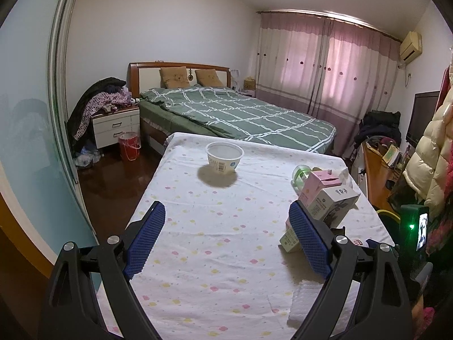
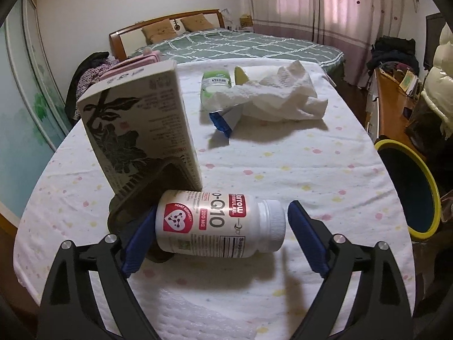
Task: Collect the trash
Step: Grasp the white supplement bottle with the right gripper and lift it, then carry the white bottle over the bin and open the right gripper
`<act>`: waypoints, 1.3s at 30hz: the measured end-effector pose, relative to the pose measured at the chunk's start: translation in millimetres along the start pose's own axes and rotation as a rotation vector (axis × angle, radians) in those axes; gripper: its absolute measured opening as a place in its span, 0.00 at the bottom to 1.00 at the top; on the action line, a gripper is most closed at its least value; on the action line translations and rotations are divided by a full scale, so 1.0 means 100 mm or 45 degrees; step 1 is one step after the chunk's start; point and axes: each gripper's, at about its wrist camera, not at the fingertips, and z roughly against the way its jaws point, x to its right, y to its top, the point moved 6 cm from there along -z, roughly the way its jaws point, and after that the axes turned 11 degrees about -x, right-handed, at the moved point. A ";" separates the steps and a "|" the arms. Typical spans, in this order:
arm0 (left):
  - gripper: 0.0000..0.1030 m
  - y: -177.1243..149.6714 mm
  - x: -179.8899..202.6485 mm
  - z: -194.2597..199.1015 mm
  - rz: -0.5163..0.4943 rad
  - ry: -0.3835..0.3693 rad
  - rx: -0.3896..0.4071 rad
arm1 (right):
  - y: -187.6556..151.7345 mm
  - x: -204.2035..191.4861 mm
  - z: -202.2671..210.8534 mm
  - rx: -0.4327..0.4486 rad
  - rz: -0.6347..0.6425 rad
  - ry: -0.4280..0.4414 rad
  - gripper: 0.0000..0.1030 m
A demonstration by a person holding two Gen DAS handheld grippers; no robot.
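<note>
A white supplement bottle (image 2: 218, 223) lies on its side on the table between the open fingers of my right gripper (image 2: 219, 236); the left pad is at its base, the right pad a small gap from its cap. Behind it stand a grey printed carton (image 2: 141, 130), a black tray (image 2: 158, 187), a crumpled paper towel (image 2: 283, 96), a green-labelled bottle (image 2: 215, 85) and a blue wrapper (image 2: 222, 123). My left gripper (image 1: 226, 238) is open and empty over the tablecloth. A white paper bowl (image 1: 225, 157) stands ahead of it. The grey carton (image 1: 331, 201) and a pink carton (image 1: 314, 187) stand by its right finger.
A yellow-rimmed bin (image 2: 407, 189) stands off the table's right edge. A bed (image 1: 235, 113) lies beyond the table, a red bucket (image 1: 129, 144) by the nightstand (image 1: 116, 124). A desk and hanging coats (image 1: 424, 153) are at right. A white foam sheet (image 2: 203, 317) lies at the near edge.
</note>
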 end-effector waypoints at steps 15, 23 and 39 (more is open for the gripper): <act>0.85 -0.08 0.20 -0.19 -0.047 -0.036 -0.054 | -0.01 0.23 0.20 0.076 -0.040 0.030 0.78; 0.85 -0.22 0.58 -0.41 -0.137 -0.093 -0.136 | 0.07 0.87 0.25 0.111 -0.191 -0.071 0.78; 0.85 -0.43 1.30 -1.00 -0.321 -0.147 -0.292 | 0.11 2.61 0.40 0.159 -0.579 -0.385 0.78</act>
